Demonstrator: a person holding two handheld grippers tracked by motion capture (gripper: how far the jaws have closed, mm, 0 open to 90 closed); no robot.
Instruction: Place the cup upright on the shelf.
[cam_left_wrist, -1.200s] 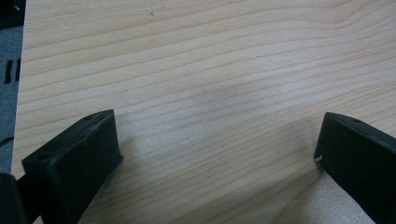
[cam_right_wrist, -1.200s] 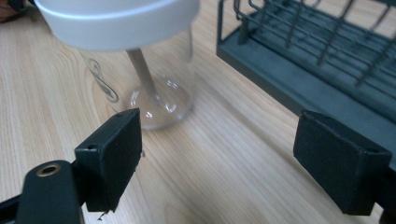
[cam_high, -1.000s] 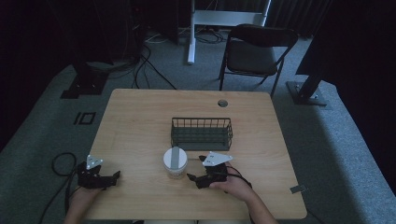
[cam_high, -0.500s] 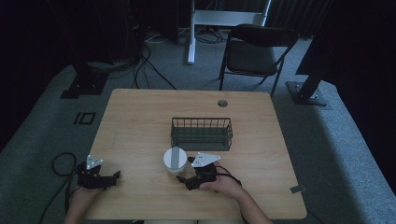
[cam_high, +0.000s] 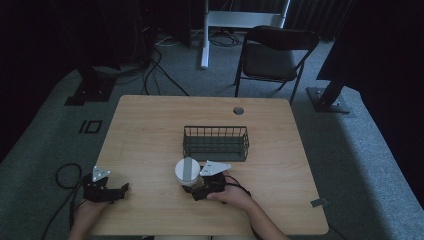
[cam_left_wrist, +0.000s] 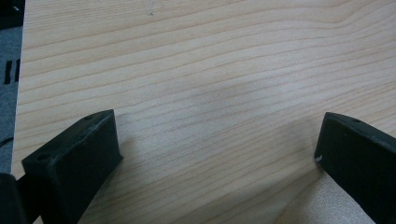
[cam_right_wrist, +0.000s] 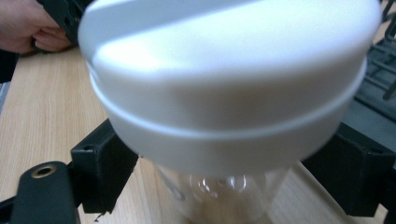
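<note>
Right gripper (cam_high: 192, 190) is at the jar (cam_high: 187, 171) — a clear container w/ a white lid, standing upright on the table (cam_high: 150, 130) just in front of the wire basket (cam_high: 216, 142), near its left end. In the right gripper view the jaws sit either side of the jar's clear body under the lid (cam_right_wrist: 224, 84), close in on both sides; can't tell if they're actually pressing it. Left gripper (cam_high: 120, 190) rests well to the basket's front-left, at the table's near edge — jaws spread wide, nothing between them but bare wood.
</note>
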